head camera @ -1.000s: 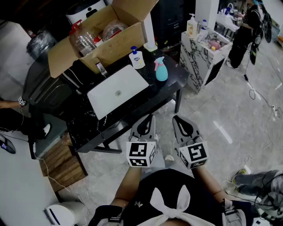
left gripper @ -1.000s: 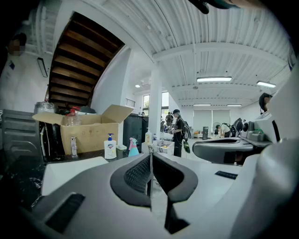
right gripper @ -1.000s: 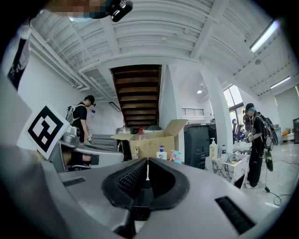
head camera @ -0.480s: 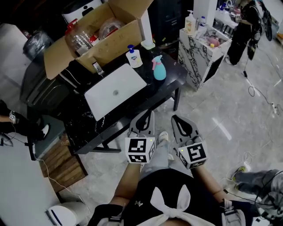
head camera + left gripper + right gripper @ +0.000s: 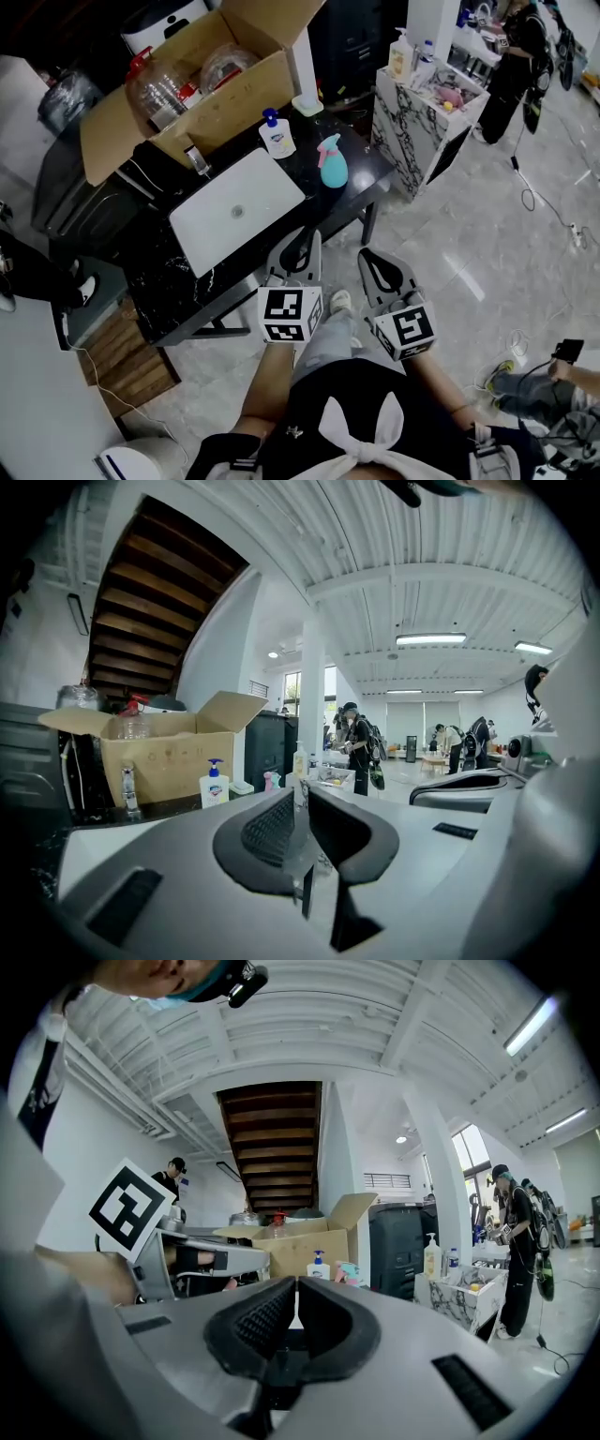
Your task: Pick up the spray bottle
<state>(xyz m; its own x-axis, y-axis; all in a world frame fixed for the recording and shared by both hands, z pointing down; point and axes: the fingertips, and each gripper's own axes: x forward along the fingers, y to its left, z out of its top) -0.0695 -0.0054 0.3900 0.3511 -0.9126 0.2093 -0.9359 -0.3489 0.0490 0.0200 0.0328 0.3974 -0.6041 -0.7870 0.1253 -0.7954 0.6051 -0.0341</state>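
Note:
The spray bottle point(image 5: 333, 161), teal with a pink trigger, stands upright near the right end of the black table point(image 5: 169, 281). It also shows small and far off in the left gripper view point(image 5: 273, 780) and the right gripper view point(image 5: 349, 1272). My left gripper point(image 5: 302, 246) hangs in the air by the table's near edge, short of the bottle, jaws together and empty point(image 5: 302, 794). My right gripper point(image 5: 375, 262) hovers beside it over the floor, also shut with nothing between its jaws point(image 5: 296, 1288). Neither touches the bottle.
A closed white laptop point(image 5: 236, 208) lies left of the bottle, and a white pump bottle point(image 5: 277, 133) stands behind it. An open cardboard box point(image 5: 202, 89) holds jars at the back. A marble cabinet point(image 5: 417, 122) stands to the right; a person point(image 5: 511, 66) is beyond it.
Both grippers have moved forward toward the table, which now sits closer in the head view. Their jaws have stayed shut and empty.

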